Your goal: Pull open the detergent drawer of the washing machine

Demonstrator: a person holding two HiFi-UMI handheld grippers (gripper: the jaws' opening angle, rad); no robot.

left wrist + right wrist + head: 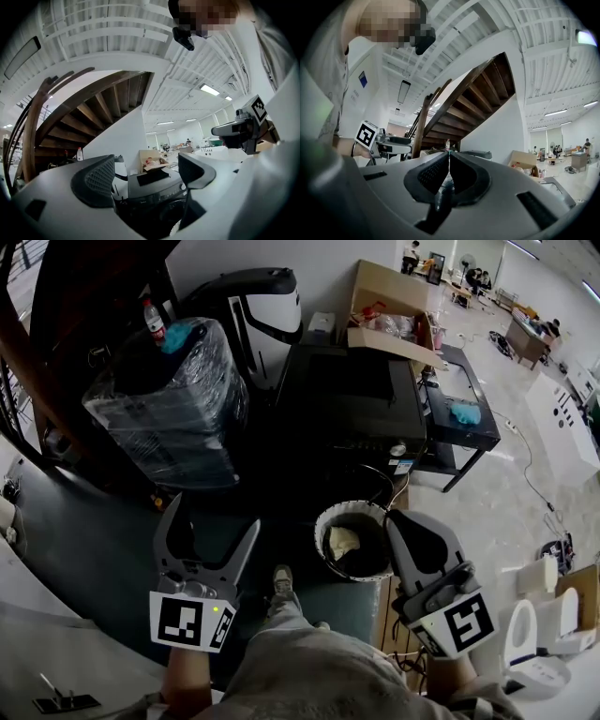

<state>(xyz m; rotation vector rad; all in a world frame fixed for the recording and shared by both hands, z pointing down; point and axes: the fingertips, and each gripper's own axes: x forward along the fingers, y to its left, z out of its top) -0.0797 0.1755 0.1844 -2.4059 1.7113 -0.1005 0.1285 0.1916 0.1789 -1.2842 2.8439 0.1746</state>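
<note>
The black washing machine [347, 395] stands ahead of me, its front panel [361, 448] facing me with a round dial [398, 449] at its right end. The detergent drawer is too dark to pick out on that panel. My left gripper [214, 517] is open and empty, held short of the machine and to its left. In the left gripper view the machine [154, 185] shows between the open jaws of the left gripper [147, 171]. My right gripper [394, 518] is shut on nothing, to the machine's lower right. The right gripper [449, 157] shows its pads pressed together in its own view.
A round bin [323, 521] with crumpled waste stands on the floor between the grippers, just before the machine. A plastic-wrapped bulky object [169, 399] sits left of the machine. An open cardboard box [394, 320] lies behind it, a low black stand [459, 413] to its right.
</note>
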